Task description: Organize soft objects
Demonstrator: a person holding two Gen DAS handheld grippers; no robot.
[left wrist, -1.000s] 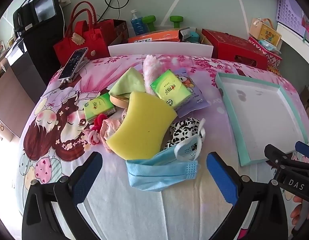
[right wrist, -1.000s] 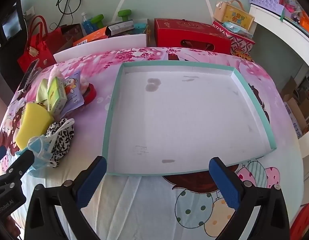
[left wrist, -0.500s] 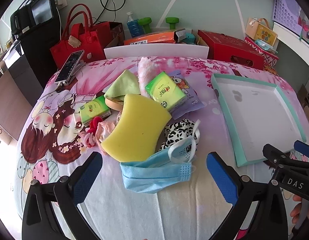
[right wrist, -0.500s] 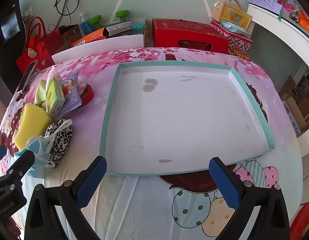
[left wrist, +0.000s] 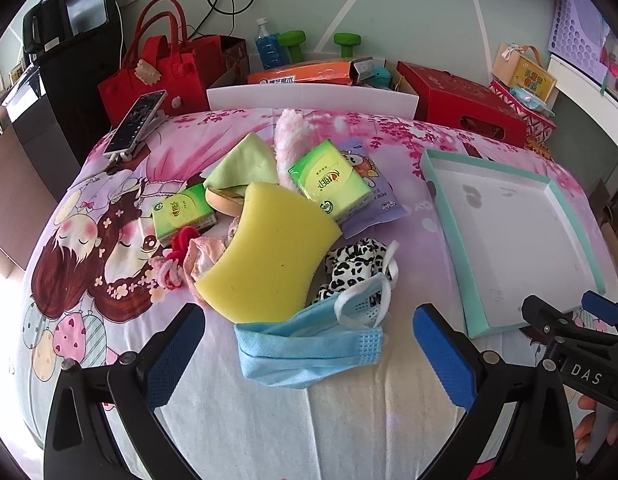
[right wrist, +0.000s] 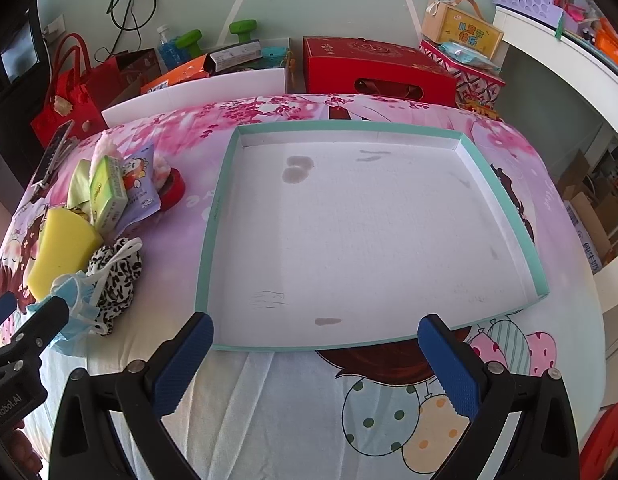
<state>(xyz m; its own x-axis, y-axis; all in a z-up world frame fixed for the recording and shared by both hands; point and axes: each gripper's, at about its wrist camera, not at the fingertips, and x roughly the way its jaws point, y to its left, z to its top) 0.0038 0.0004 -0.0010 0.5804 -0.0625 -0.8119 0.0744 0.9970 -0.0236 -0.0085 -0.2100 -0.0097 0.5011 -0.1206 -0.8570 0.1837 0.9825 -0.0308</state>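
Note:
A pile of soft things lies on the cartoon-print cloth: a blue face mask point(left wrist: 309, 348) nearest, a yellow sponge point(left wrist: 269, 256), a cow-print cloth point(left wrist: 355, 266), two green tissue packs point(left wrist: 329, 182), a green cloth point(left wrist: 245, 164) and pink hair ties point(left wrist: 177, 256). My left gripper point(left wrist: 309, 364) is open, its jaws on either side of the mask. A teal-rimmed white tray point(right wrist: 213, 220) holds nothing. My right gripper point(right wrist: 315, 364) is open and empty at the tray's near edge. The pile also shows in the right wrist view point(right wrist: 65, 240).
A phone on a stand point(left wrist: 135, 122) sits at the table's far left. A red bag point(left wrist: 157, 76), red box point(right wrist: 373, 68), orange carton point(left wrist: 309, 74), bottle and green dumbbells crowd the floor behind the table. A white board point(left wrist: 309, 96) stands at the far edge.
The left gripper has drawn slightly back and shifted, so the pile sits a little further left and farther away in its view. The right gripper has barely moved. Both stay open.

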